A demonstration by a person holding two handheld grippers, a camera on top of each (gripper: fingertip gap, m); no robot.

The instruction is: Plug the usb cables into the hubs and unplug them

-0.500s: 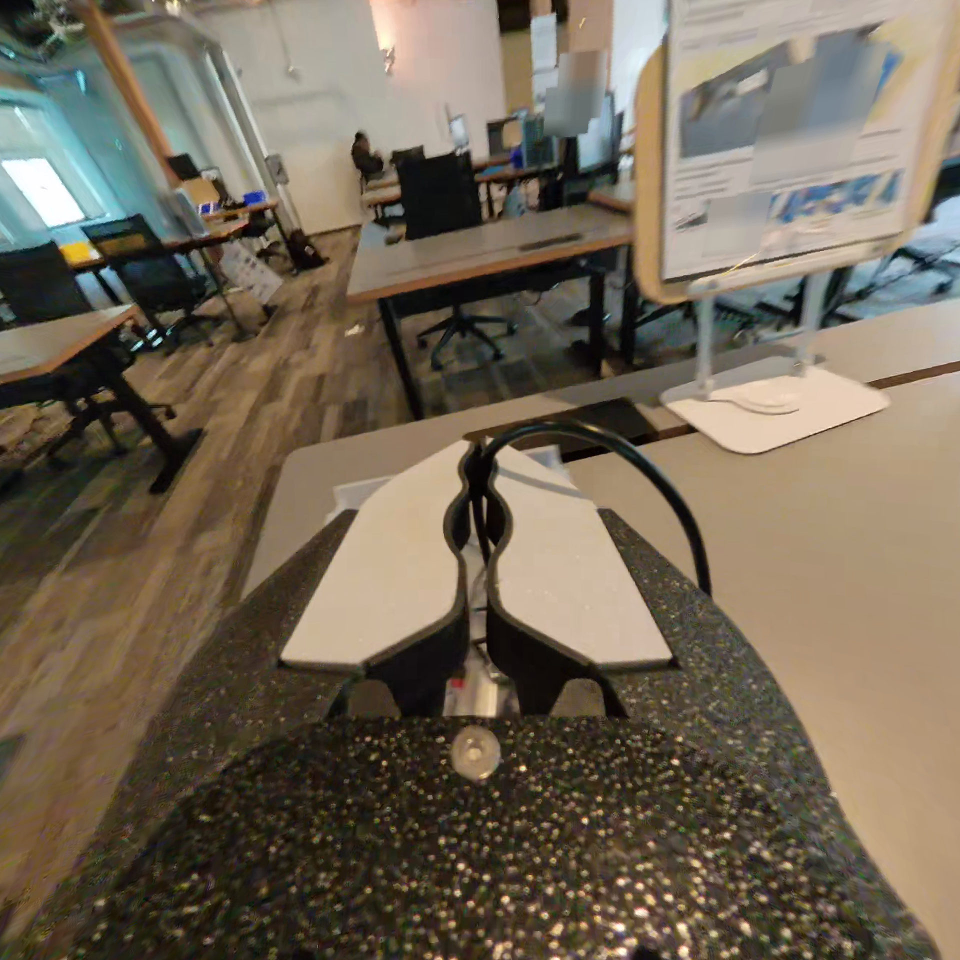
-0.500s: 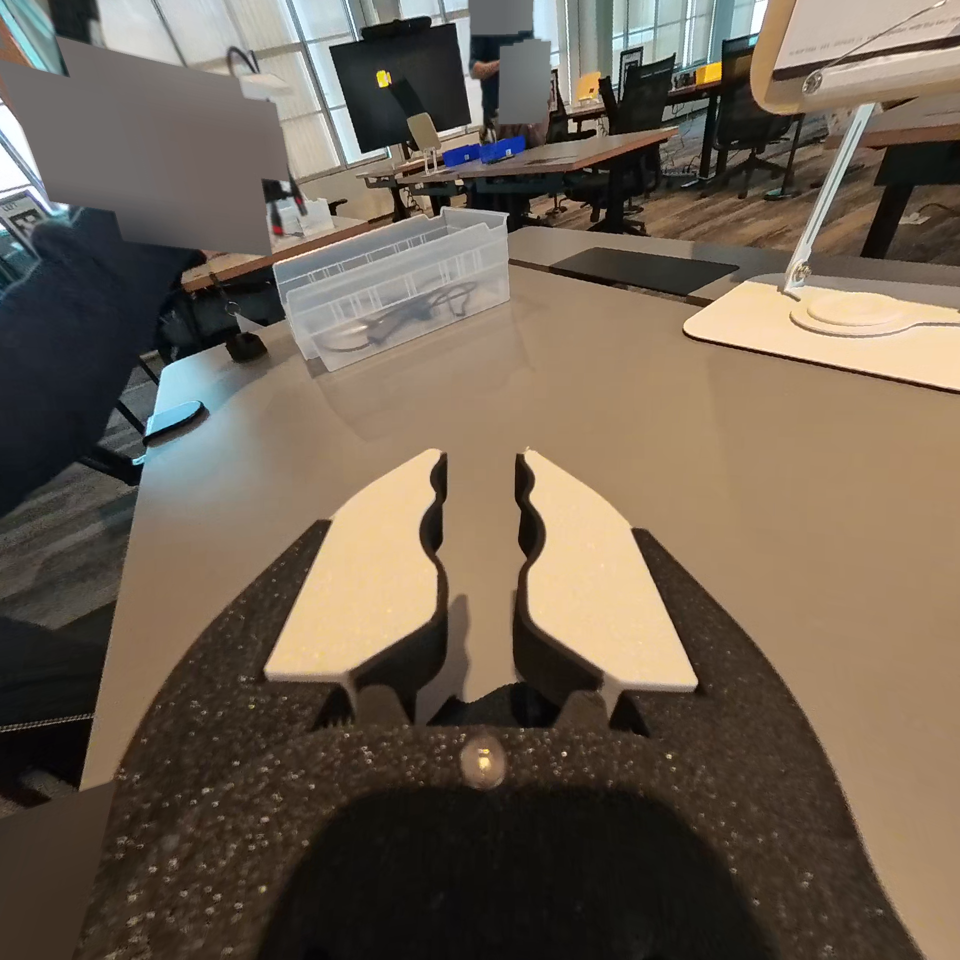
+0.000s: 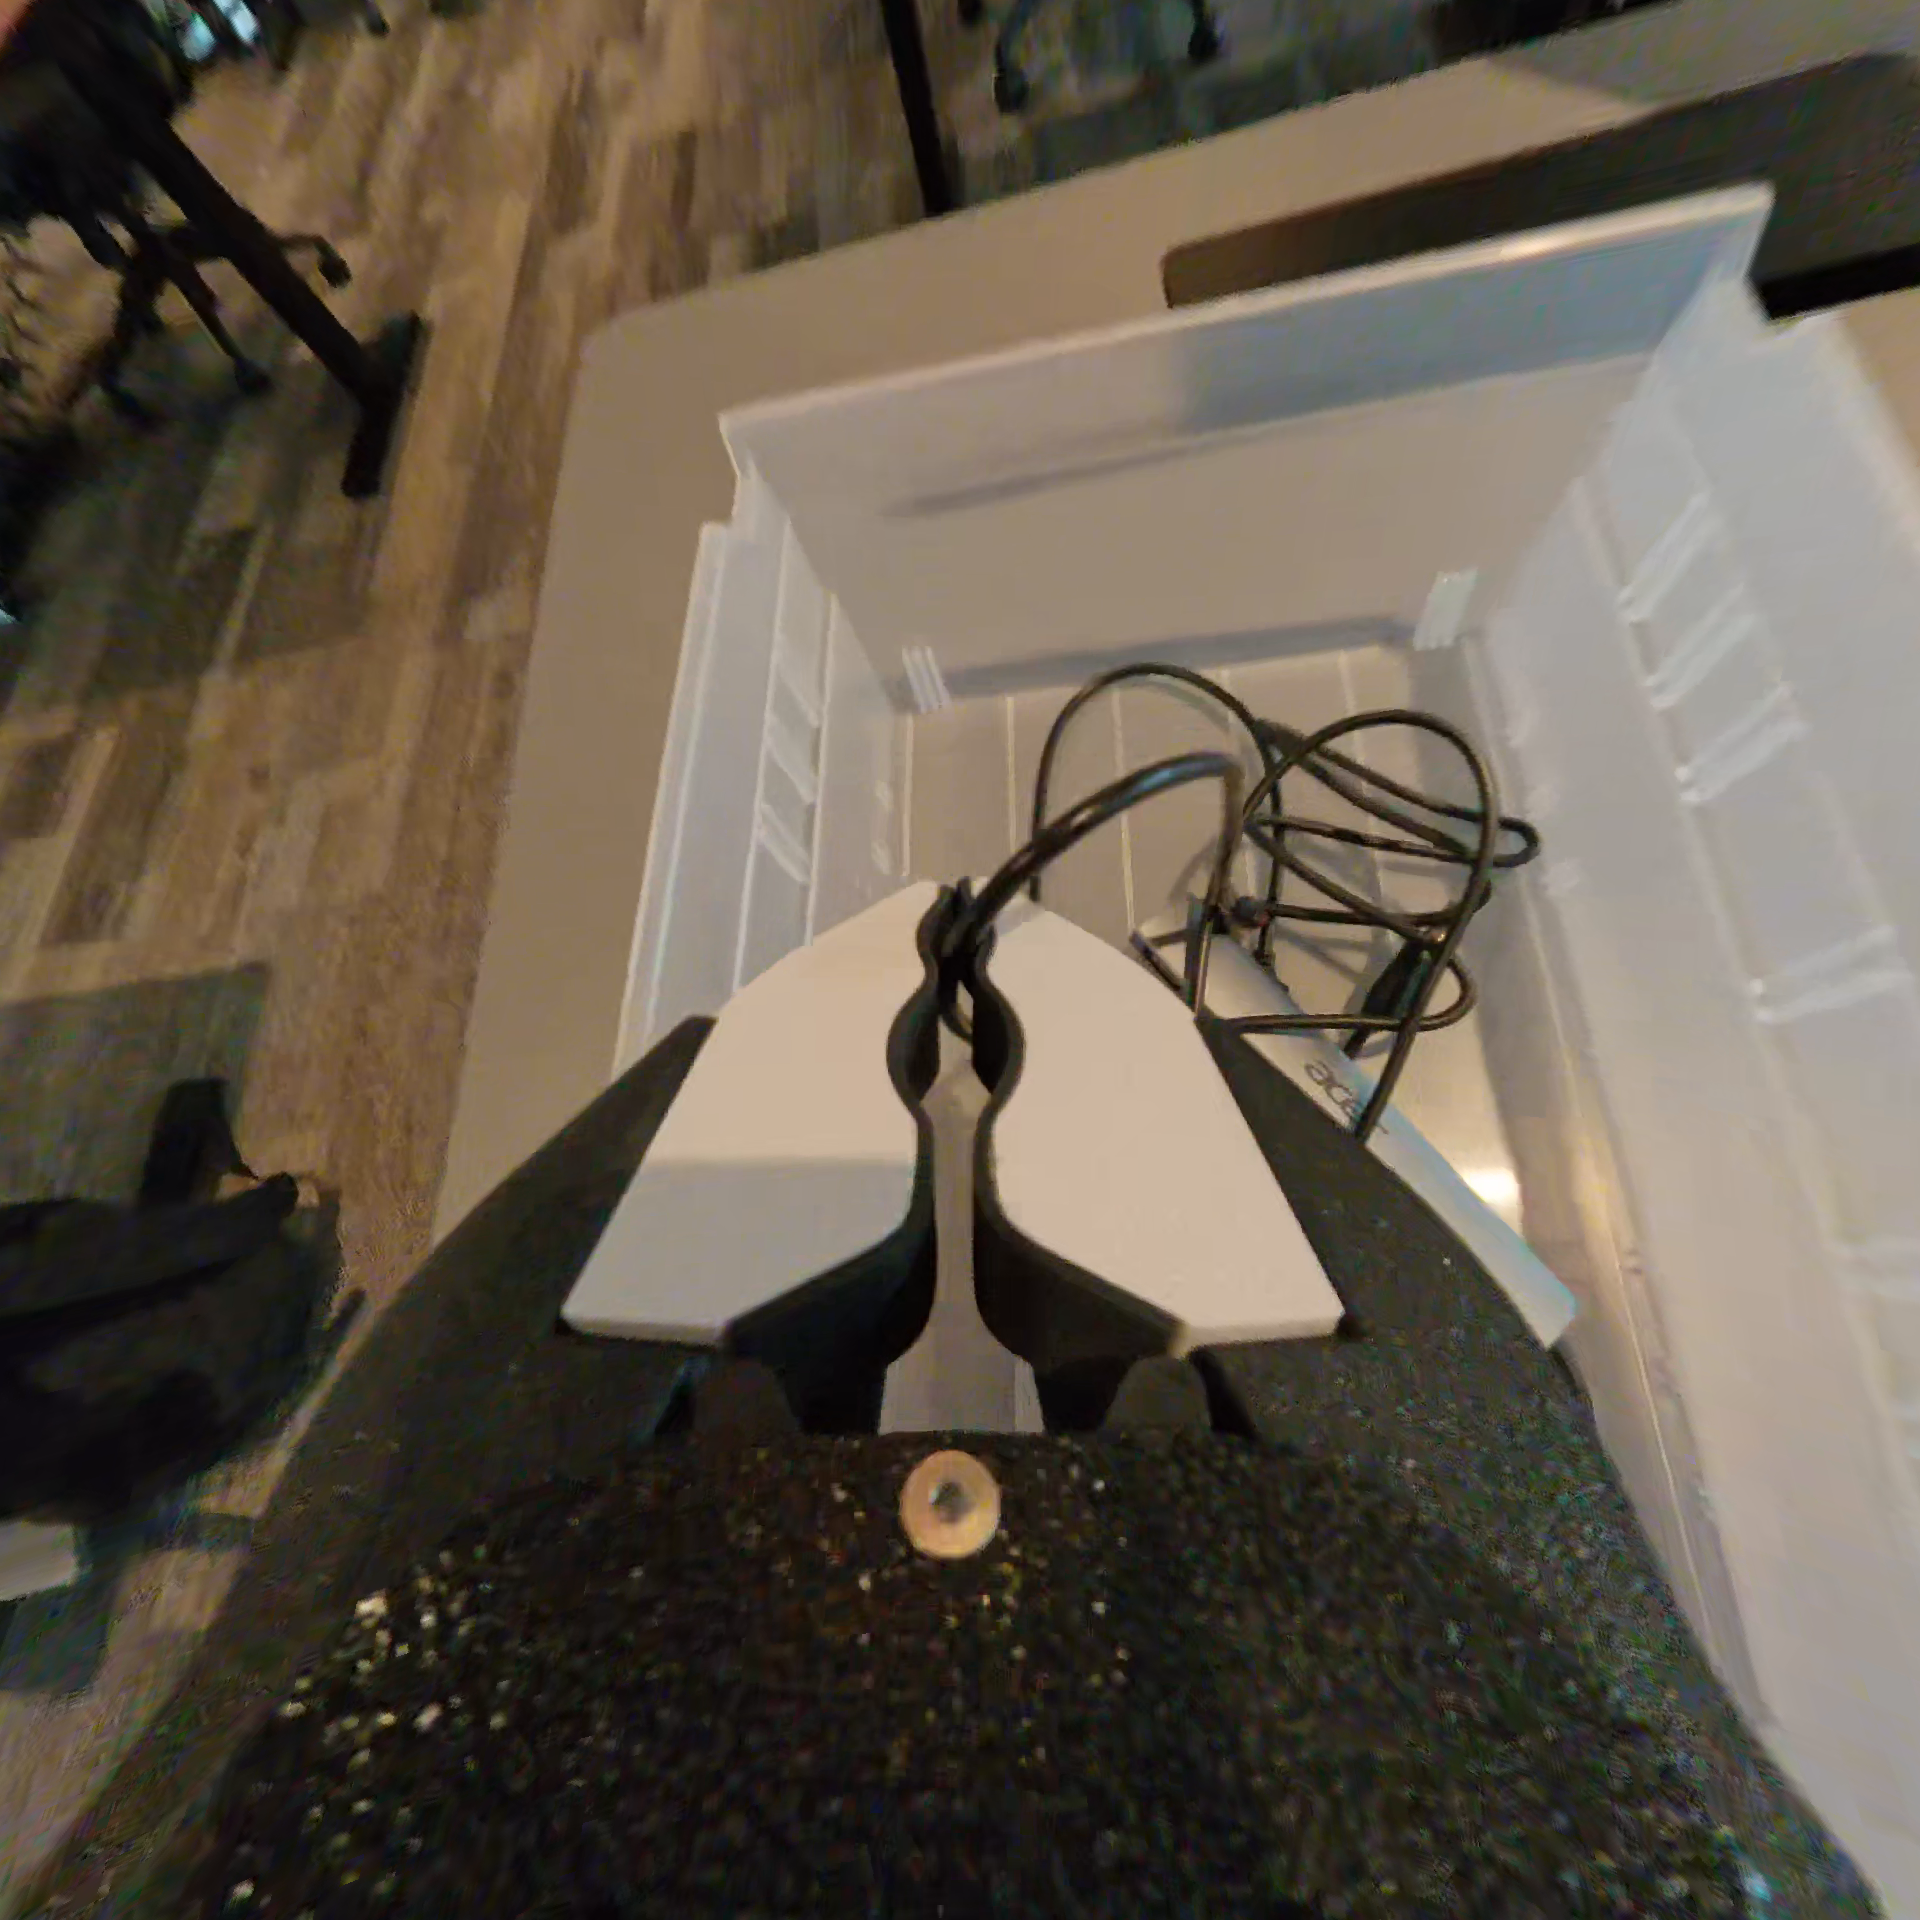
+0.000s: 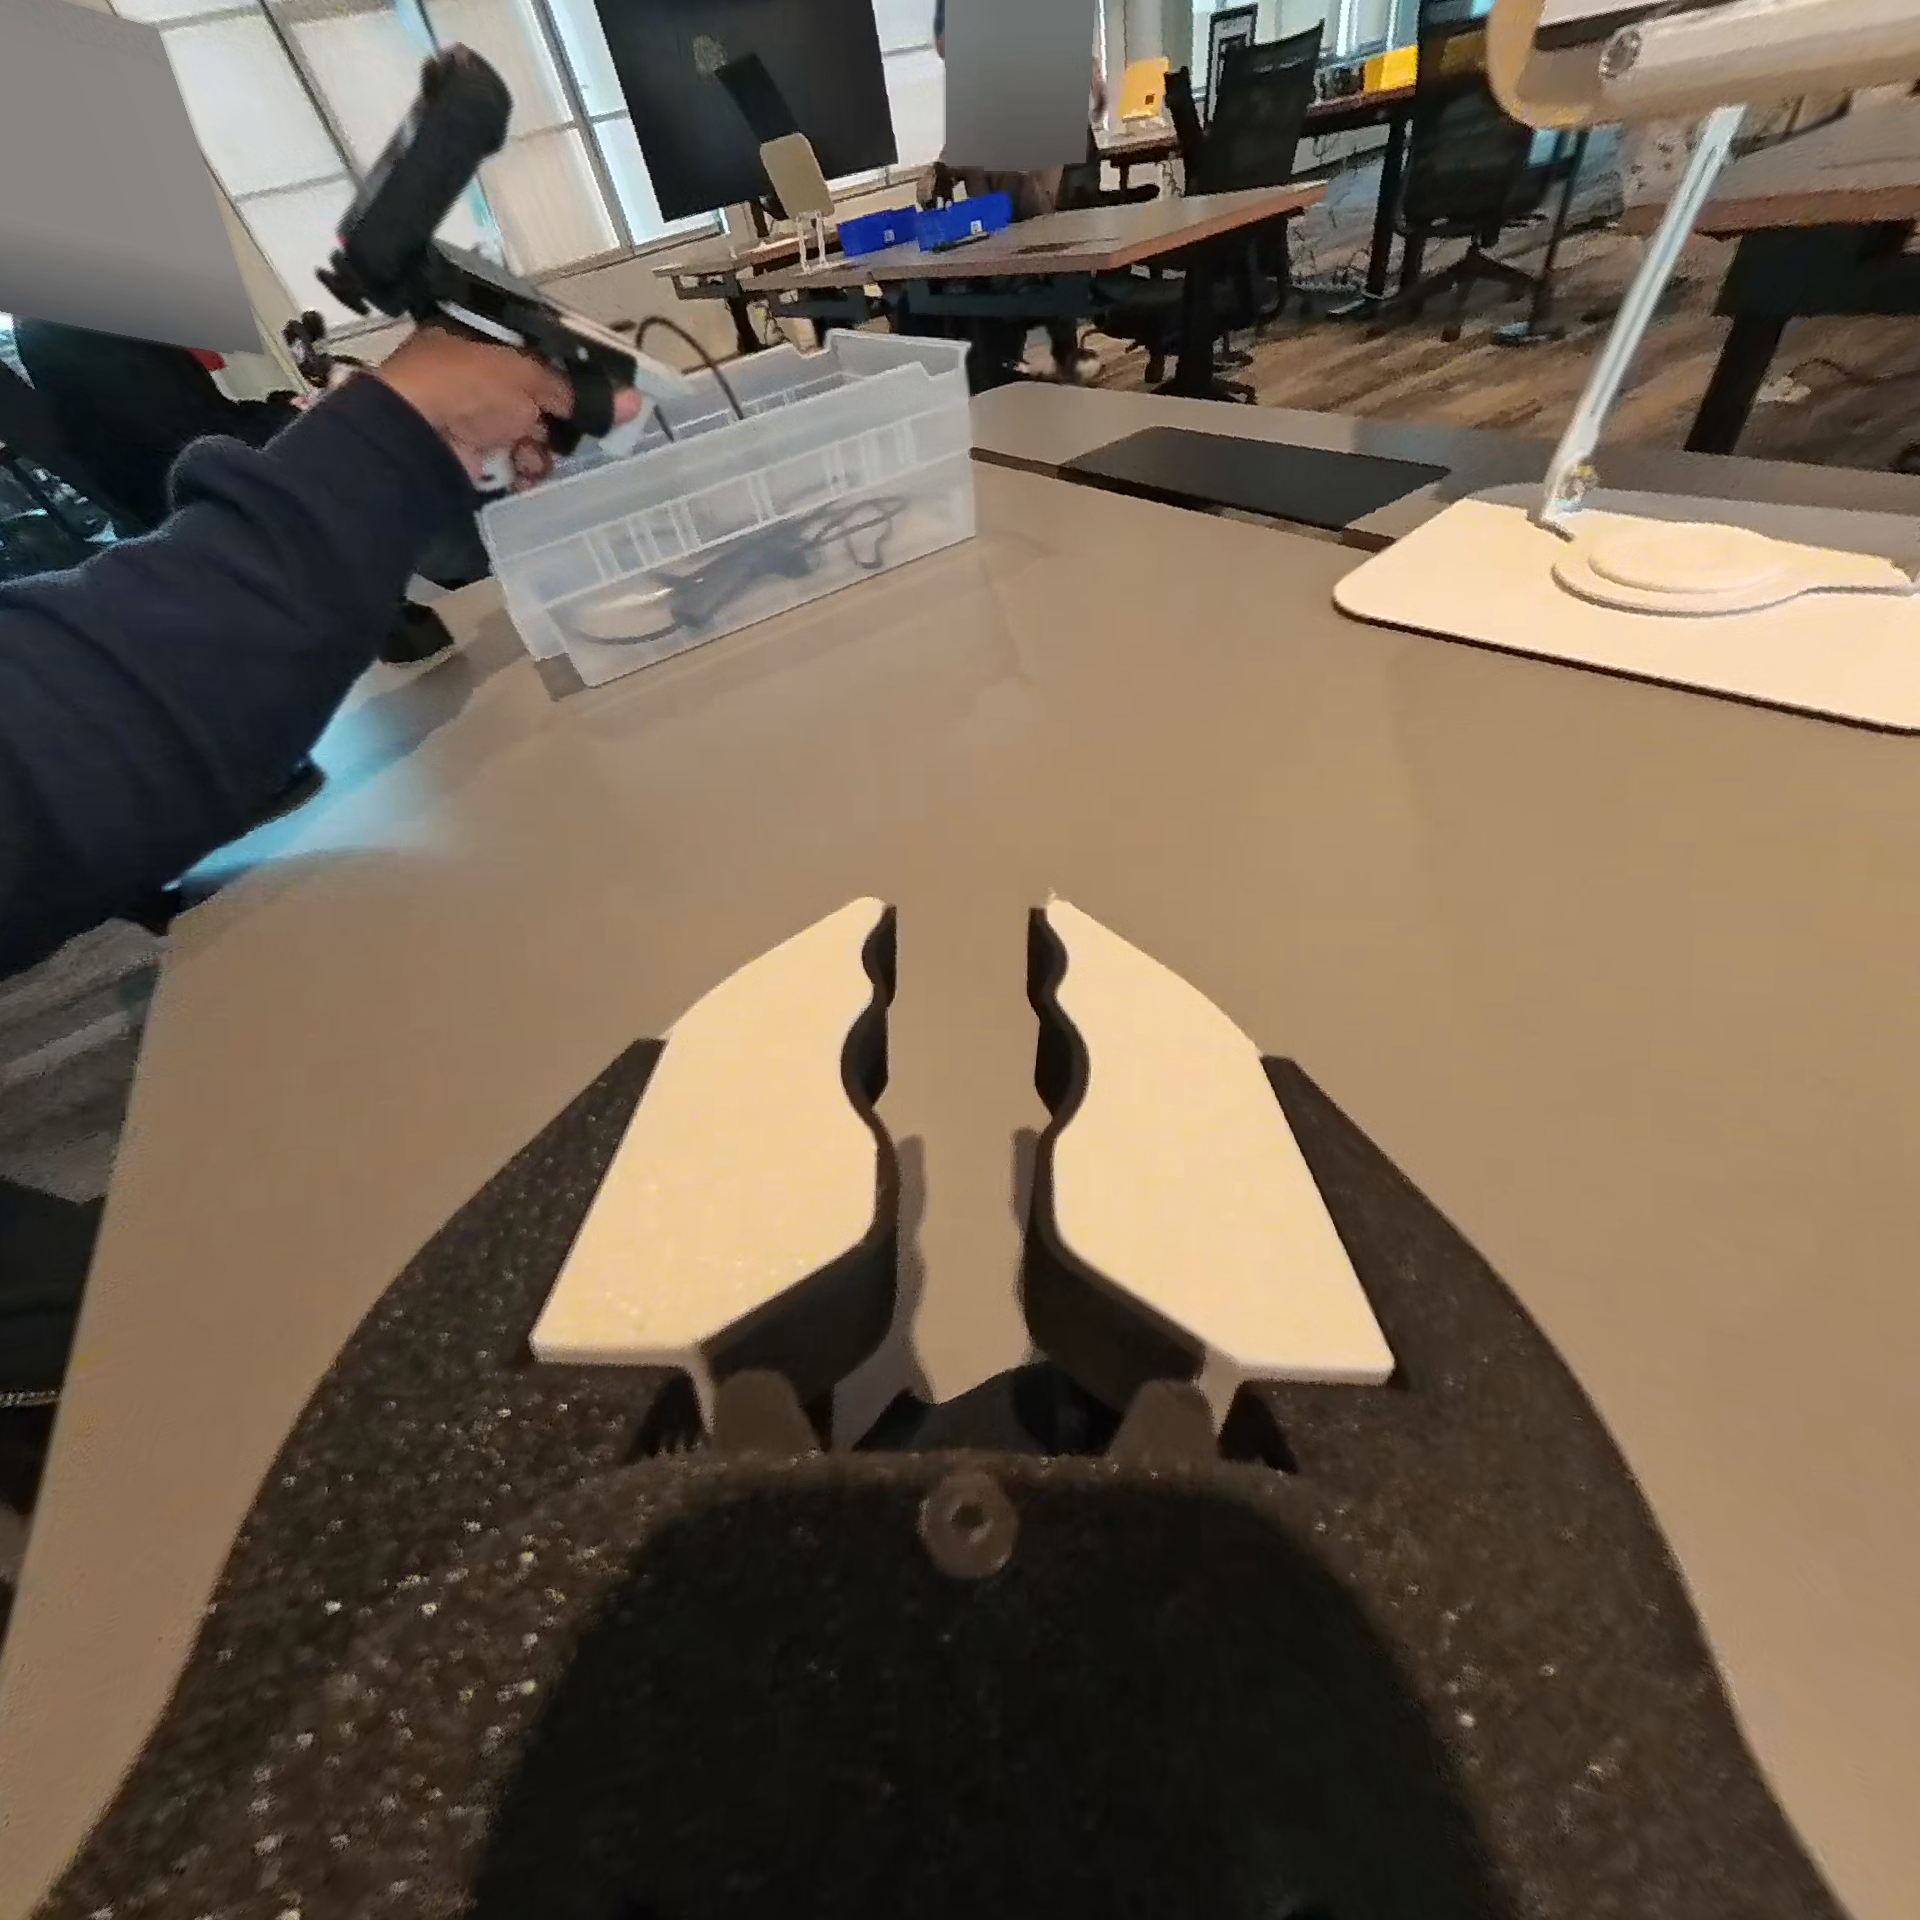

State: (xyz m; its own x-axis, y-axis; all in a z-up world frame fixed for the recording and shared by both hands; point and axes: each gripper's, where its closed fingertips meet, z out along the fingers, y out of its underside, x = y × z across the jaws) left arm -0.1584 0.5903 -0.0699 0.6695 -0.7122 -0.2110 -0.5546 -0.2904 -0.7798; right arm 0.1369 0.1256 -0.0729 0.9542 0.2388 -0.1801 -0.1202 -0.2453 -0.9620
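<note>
The left hand-held gripper [image 3: 961, 925] pinches a black cable [image 3: 1101, 805] over the clear box [image 3: 1714, 831]. The right hand-held gripper [image 4: 961, 914] is open above the table [image 4: 1247, 779].

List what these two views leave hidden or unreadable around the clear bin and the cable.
- Left wrist view: the left gripper pinches the black cable; its fingers hide the gripped end.
- Same view: the gripper covers the near part of the white hub.
- Right wrist view: the clear bin is far; its contents are dark, blurred shapes.
</note>
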